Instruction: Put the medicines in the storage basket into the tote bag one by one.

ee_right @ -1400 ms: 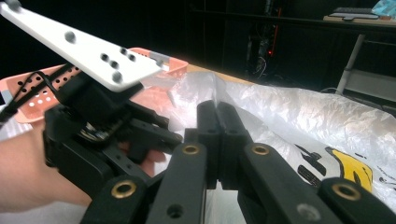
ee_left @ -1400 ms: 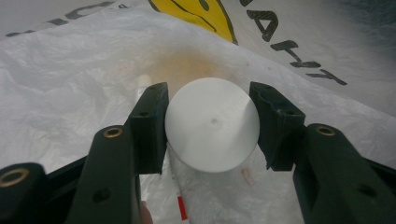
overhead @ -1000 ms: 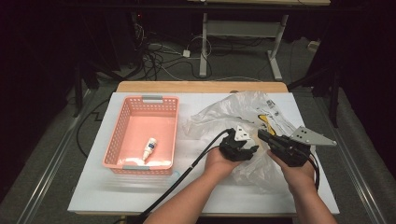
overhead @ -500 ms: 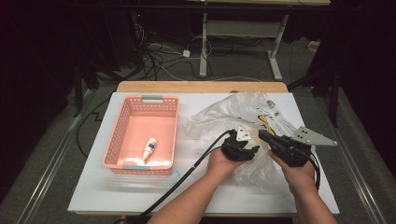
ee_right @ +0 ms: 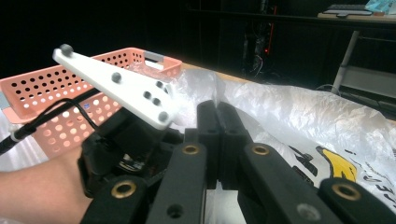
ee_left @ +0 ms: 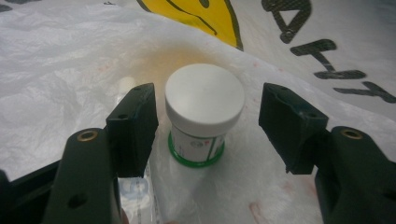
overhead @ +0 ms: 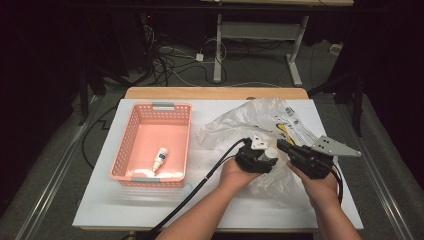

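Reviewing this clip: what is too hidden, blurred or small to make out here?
- Jar label: left gripper view, the white lid covers most of it and the print is blurred.
- Bag lettering: left gripper view, cut off by the top and right edges.
- Small tube in the basket: high view, too small to read.
- Whether the right tool pinches bag film: right gripper view, its shut jaws hide the contact.

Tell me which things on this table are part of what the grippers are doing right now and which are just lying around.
In the job:
- white-lidded jar, between the open left gripper, pads not touching
- plastic bag, which the jar sits on
- right gripper, jaws shut, nothing seen held

Lying about:
- pink basket
- small white bottle in the basket
- cables on the floor
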The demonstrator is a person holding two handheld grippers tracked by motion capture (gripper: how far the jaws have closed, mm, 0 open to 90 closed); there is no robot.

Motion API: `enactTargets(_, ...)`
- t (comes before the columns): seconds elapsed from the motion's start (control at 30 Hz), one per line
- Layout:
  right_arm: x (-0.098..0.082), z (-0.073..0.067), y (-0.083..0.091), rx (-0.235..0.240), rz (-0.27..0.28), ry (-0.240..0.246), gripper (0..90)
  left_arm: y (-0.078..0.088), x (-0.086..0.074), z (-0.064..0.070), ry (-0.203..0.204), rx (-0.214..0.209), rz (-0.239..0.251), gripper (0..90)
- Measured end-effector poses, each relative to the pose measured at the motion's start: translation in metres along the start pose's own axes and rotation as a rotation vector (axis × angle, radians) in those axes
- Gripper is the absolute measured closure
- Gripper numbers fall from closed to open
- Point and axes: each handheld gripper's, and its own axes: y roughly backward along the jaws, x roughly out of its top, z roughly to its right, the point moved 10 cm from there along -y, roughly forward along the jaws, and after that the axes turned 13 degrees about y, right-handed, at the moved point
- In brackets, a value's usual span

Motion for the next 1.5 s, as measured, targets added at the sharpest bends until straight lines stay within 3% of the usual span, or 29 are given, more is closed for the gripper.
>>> enactTargets(0.23,0.000,0.000,0.001,-0.002,0.000,-0.002,90.0,0.021,-0.008,0.001,0.016,-0.030,0.011,31.3)
enactTargets(0.5,0.000,0.000,0.001,-0.001,0.000,0.001,90.0,0.046,-0.025,0.003,0.014,-0.049,-0.011,22.8)
enactTargets(0.8,0.001,-0.001,0.001,-0.004,-0.001,0.010,90.0,0.077,-0.036,0.000,0.019,-0.010,-0.001,12.9)
enactTargets(0.97,0.002,-0.002,0.002,-0.004,-0.001,0.008,90.0,0.094,-0.038,-0.006,0.020,0.030,-0.009,0.0)
enactTargets(1.27,0.003,-0.002,0.002,-0.006,0.000,0.010,90.0,0.130,-0.041,-0.015,0.016,0.060,0.015,0.0)
enactTargets(1.5,0.003,-0.002,0.002,-0.006,-0.001,0.011,90.0,0.148,-0.045,-0.030,0.056,0.079,0.036,0.0)
